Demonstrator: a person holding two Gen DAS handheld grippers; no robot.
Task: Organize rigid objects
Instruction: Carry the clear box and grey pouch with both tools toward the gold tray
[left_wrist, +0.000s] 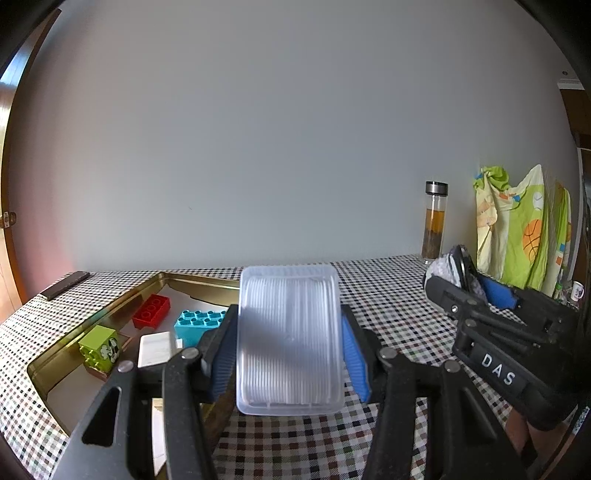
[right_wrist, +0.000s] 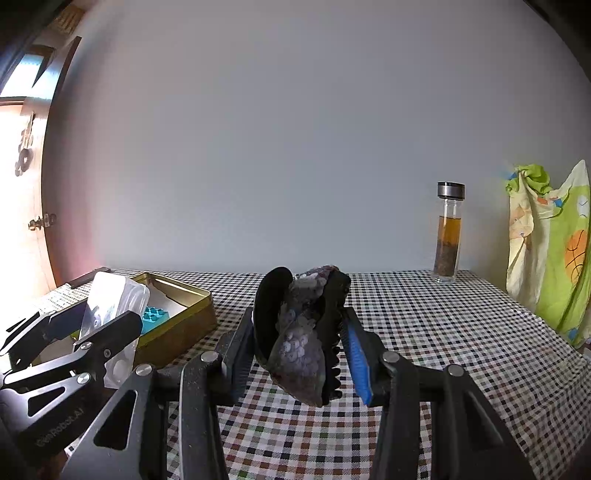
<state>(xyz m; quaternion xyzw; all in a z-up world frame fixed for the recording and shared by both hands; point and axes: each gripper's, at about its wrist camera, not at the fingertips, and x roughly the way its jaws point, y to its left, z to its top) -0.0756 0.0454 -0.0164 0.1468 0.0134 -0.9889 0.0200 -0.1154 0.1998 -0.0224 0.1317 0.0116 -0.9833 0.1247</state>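
Gripping a clear tub (left_wrist: 289, 338), left tongs (left_wrist: 289, 354) hover beside the tin's rim (left_wrist: 201, 277); right tongs (right_wrist: 301, 347) clamp a hair claw (right_wrist: 303, 332).

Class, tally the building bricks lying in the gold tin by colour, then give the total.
Red brick: 1
Teal brick: 1
Green brick: 1
Total in the gold tin: 3

Two close wrist views, shared tablecloth (left_wrist: 388, 314)

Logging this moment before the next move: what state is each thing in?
left hand-held gripper: shut on clear plastic box
right hand-held gripper: shut on hair claw clip
gold tin: open, bricks inside
glass bottle: capped, upright
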